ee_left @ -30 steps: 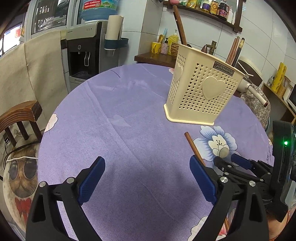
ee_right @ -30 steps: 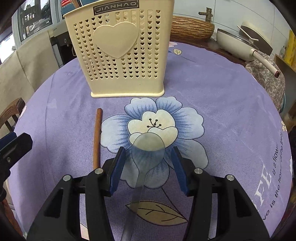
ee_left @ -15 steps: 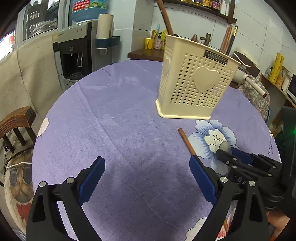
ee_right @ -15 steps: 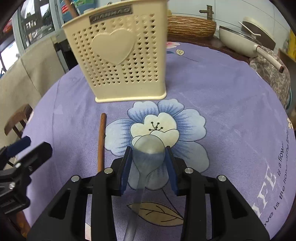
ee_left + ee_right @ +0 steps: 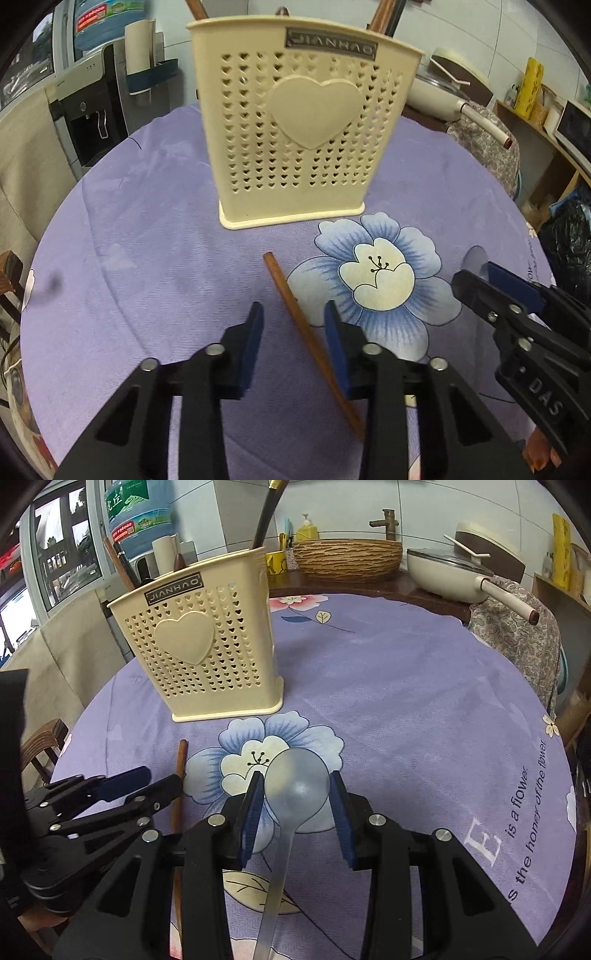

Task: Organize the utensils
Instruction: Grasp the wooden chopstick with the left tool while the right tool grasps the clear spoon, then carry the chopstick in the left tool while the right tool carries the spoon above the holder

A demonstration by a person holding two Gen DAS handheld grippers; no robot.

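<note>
A cream perforated utensil holder (image 5: 299, 136) with a heart on its front stands on the purple floral tablecloth; it also shows in the right wrist view (image 5: 199, 653) with several utensils in it. A brown chopstick (image 5: 295, 306) lies flat in front of it, also in the right wrist view (image 5: 180, 775). My left gripper (image 5: 293, 332) is lowered around the chopstick, its jaws partly closed on either side. My right gripper (image 5: 297, 805) is shut on a translucent spoon (image 5: 295, 786), held above the cloth.
The round table's edge (image 5: 554, 716) curves close on the right. A pan (image 5: 450, 568) and woven basket (image 5: 347, 557) sit on a counter behind. A water dispenser (image 5: 92, 110) and a wooden chair (image 5: 40, 746) stand at the left.
My left gripper moved right over the chopstick and narrowed its jaws from wide open. My right gripper lifted the spoon off the cloth and swung right.
</note>
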